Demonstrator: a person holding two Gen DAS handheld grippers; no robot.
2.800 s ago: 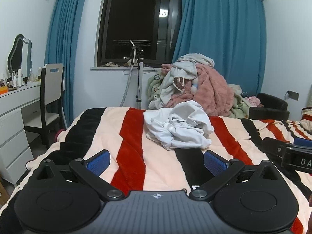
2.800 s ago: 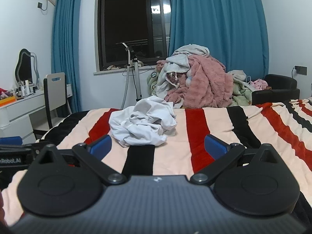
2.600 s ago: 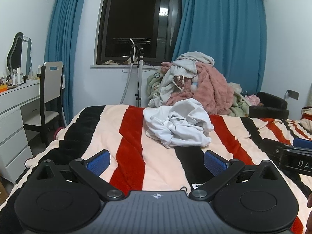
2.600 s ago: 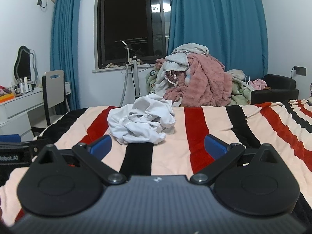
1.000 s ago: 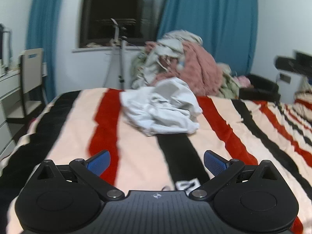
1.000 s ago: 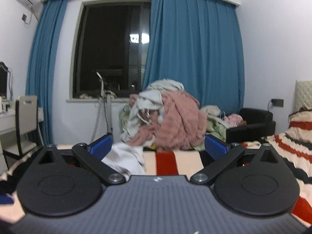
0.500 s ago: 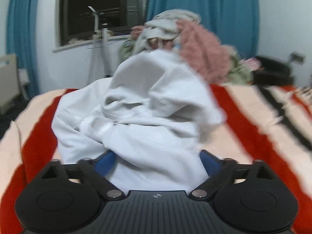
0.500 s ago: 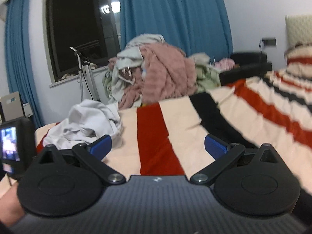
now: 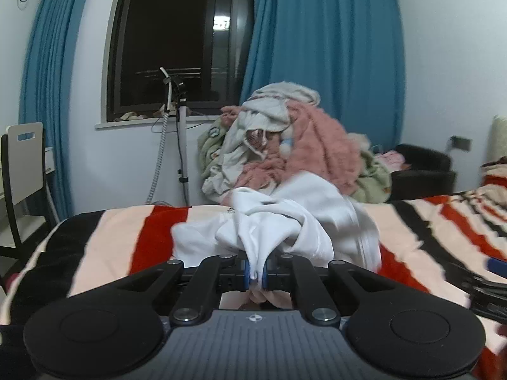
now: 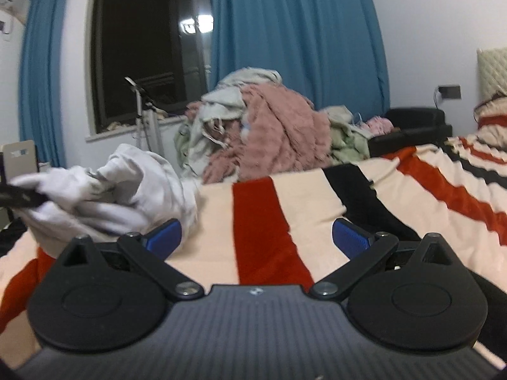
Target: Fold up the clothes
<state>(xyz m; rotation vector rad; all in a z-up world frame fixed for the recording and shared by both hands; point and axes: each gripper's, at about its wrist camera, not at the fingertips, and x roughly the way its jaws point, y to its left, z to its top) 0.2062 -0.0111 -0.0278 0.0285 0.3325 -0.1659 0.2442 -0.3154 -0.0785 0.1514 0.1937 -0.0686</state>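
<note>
In the left wrist view, a white chair (image 9: 22, 164) stands at the far left edge, with a blue curtain (image 9: 47, 95) and a dark window (image 9: 177, 41) above and beside it; a white stand with a hose (image 9: 177, 145) rises just right of the window's lower left corner. At the frame's centre, a crumpled white garment (image 9: 285, 221) lies on the striped bed cover (image 9: 126, 237), one fold of it drawn down into the left tongs (image 9: 256, 272), whose blue pads are closed tight on the cloth. Behind the garment, a heap of pink and pale clothes (image 9: 301, 148) sits piled at the bed's far end, and a black armchair (image 9: 421, 174) stands at the right. In the right wrist view, the same garment (image 10: 120, 196) is in the left half of the frame, bunched on the bed cover (image 10: 263, 228), with the clothes heap (image 10: 269, 133) behind centre. The right tongs (image 10: 256, 239) are spread wide at the lower centre, gripping nothing, the left pad close to the garment's edge.
</note>
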